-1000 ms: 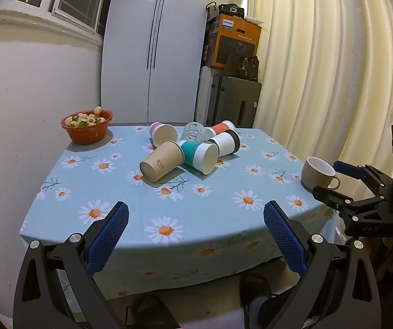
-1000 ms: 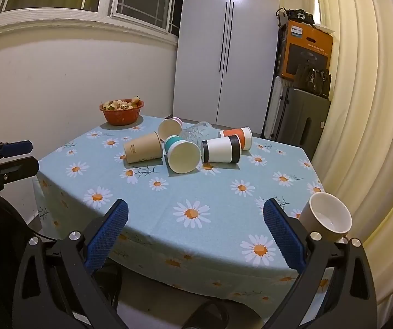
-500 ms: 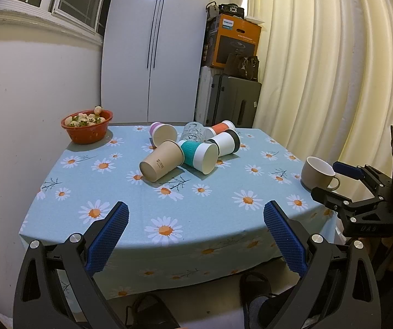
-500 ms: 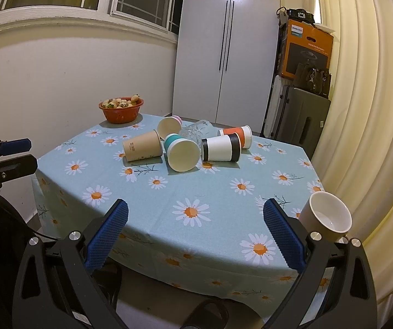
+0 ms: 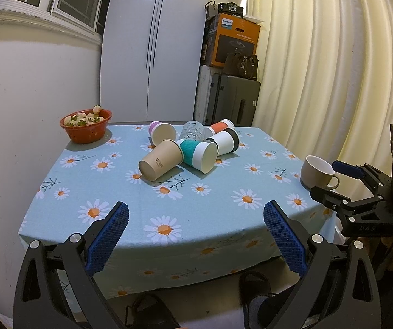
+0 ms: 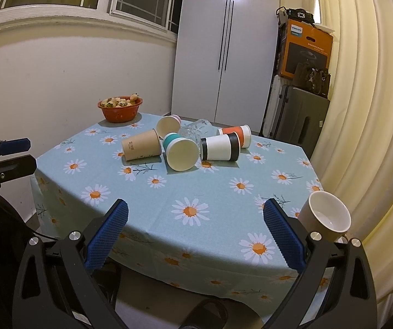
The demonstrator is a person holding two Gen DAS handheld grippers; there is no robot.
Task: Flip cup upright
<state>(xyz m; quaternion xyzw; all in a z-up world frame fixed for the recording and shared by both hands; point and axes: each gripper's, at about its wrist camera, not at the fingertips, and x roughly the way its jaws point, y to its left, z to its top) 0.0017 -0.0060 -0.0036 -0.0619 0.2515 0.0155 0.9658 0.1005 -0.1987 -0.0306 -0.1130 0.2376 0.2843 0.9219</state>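
Observation:
Several paper cups lie on their sides in a cluster mid-table: a brown cup (image 5: 160, 163) (image 6: 141, 148), a teal-sleeved cup (image 5: 199, 155) (image 6: 181, 151), a white cup with black bands (image 5: 225, 142) (image 6: 219, 146), an orange cup (image 5: 219, 126) (image 6: 236, 134), a pink-rimmed cup (image 5: 162, 133) (image 6: 168, 125) and a clear glass (image 5: 193, 131) (image 6: 195, 131). My left gripper (image 5: 196, 235) is open and empty, off the table's front edge. My right gripper (image 6: 195, 234) is open and empty, off the front-right edge.
A beige mug (image 5: 317, 172) (image 6: 325, 219) stands upright at the table's right edge. A red bowl of fruit (image 5: 86, 123) (image 6: 120, 108) sits at the far left corner. The daisy tablecloth (image 5: 141, 205) covers the table. Curtains (image 5: 333, 68) hang right; slippers (image 5: 257, 296) lie below.
Both grippers have stayed nearly still. In the left wrist view the right gripper has sunk slightly.

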